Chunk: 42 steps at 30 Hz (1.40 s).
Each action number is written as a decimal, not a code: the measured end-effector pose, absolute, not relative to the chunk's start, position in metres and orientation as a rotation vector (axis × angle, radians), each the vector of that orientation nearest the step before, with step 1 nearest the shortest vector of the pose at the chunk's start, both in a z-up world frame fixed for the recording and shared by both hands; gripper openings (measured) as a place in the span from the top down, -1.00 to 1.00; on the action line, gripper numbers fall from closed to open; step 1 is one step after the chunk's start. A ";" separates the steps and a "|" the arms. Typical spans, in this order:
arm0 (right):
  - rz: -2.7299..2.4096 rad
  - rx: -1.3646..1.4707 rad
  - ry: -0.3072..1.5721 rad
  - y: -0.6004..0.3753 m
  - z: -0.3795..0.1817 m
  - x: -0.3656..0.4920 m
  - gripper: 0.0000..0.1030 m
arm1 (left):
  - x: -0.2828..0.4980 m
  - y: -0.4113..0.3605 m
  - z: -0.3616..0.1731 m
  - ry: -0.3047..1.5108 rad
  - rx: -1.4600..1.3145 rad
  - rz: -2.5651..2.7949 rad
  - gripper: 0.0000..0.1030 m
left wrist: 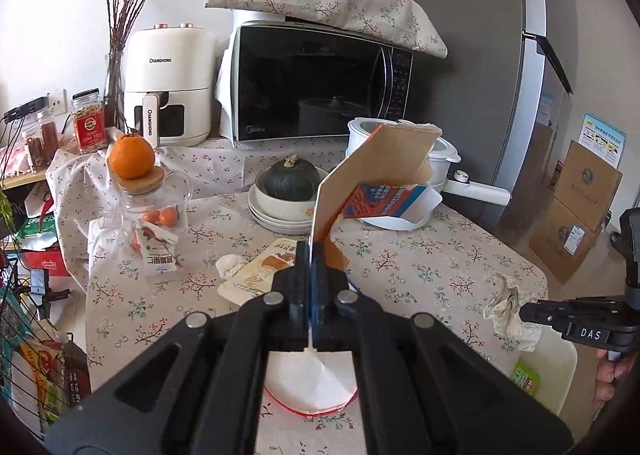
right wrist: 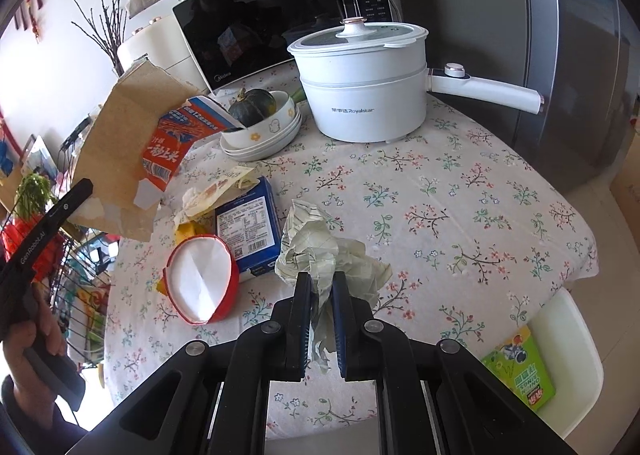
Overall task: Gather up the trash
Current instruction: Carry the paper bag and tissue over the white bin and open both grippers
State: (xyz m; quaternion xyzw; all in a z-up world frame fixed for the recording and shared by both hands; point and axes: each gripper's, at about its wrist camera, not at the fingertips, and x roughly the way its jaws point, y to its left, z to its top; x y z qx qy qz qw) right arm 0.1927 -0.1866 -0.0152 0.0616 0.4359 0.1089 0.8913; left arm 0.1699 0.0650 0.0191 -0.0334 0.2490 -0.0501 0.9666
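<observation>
Both of your grippers clamp trash above the floral-cloth table.

Your right gripper (right wrist: 321, 295) is pinched on a crumpled, creased wad of pale paper (right wrist: 316, 251), held clear of the tablecloth (right wrist: 460, 191); your left gripper (left wrist: 310, 255) is pressed together on the thin edge of a torn, flattened carton (left wrist: 372, 171), brown card inside, glossy red and blue print outside, held tilted above the table. Below lie a round red-rimmed paper lid (right wrist: 200, 283) just beside a blue printed box (right wrist: 250, 227). Farther back, a ribbed dark green squash (right wrist: 253, 107) sits in stacked white bowls (right wrist: 276, 135) beside a smooth white electric pot (right wrist: 364, 83), with a glossy black-doored microwave (left wrist: 316, 83) behind.
</observation>
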 end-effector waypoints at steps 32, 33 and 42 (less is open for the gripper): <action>-0.049 0.198 0.879 -0.348 -0.005 0.122 0.79 | 0.135 -0.120 -0.014 0.661 0.086 -0.460 0.99; -0.059 0.199 0.881 -0.354 -0.006 0.119 0.79 | 0.133 -0.127 -0.016 0.666 0.090 -0.474 0.99; -0.151 0.231 0.897 -0.408 -0.011 0.091 0.79 | 0.117 -0.185 -0.029 0.713 0.152 -0.576 0.99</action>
